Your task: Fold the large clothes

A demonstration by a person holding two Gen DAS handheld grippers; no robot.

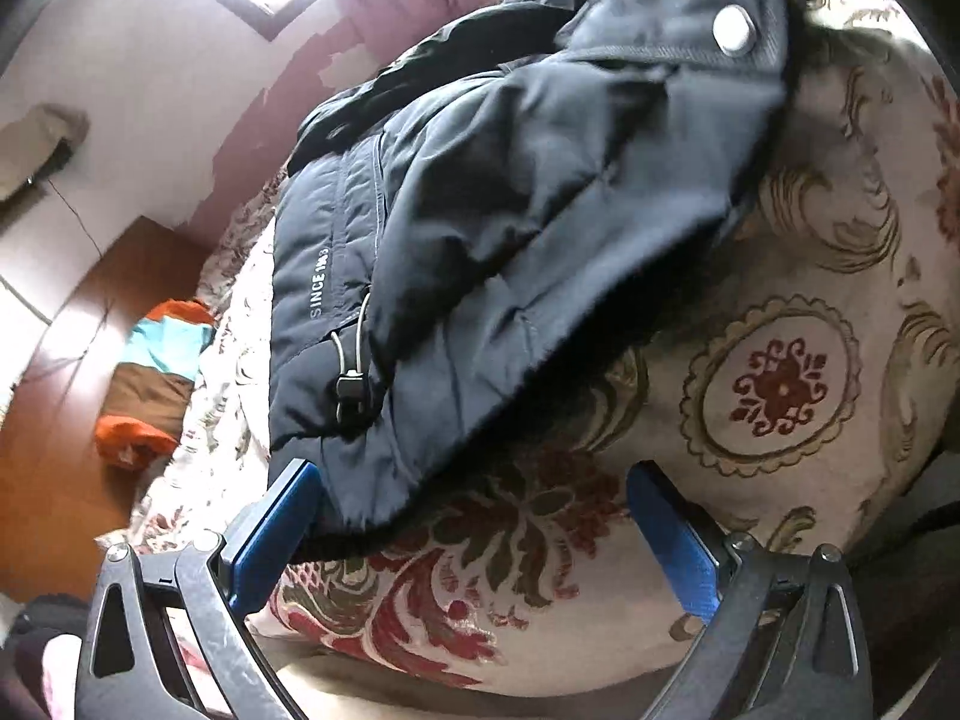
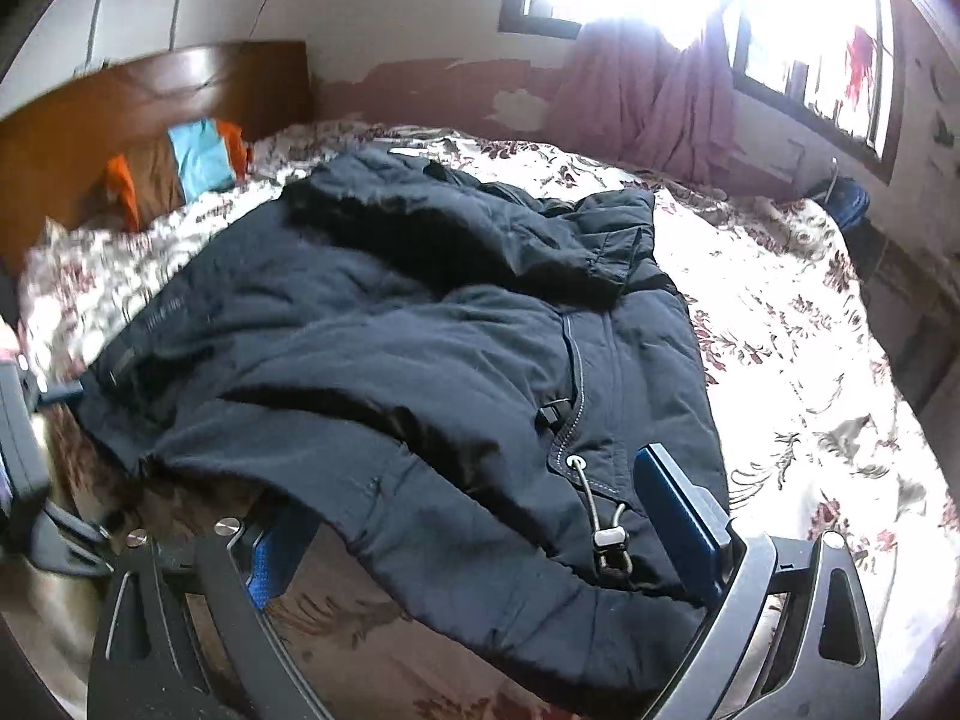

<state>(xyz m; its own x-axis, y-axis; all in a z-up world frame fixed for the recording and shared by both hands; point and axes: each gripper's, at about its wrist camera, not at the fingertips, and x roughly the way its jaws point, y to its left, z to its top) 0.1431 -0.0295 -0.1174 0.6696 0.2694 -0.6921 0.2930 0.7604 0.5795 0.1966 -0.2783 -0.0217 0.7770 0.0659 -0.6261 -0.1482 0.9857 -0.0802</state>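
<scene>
A large dark navy padded jacket (image 2: 420,330) lies bunched on a flowered bedspread (image 2: 810,360). In the left wrist view the jacket (image 1: 510,210) fills the upper middle, with a drawcord toggle (image 1: 351,387) at its hem. My left gripper (image 1: 468,516) is open, its blue fingers (image 1: 270,534) at the hem corner, nothing between them. My right gripper (image 2: 480,528) is open over the other hem end, near a second toggle (image 2: 609,540); the jacket hem lies between its fingers (image 2: 678,510). The left gripper also shows at the left edge of the right wrist view (image 2: 36,402).
A wooden headboard (image 2: 150,96) with an orange, brown and blue pillow (image 2: 180,168) stands at the bed's head. A pink curtain (image 2: 660,102) hangs under bright windows. The bedspread (image 1: 780,390) is bare to the jacket's right.
</scene>
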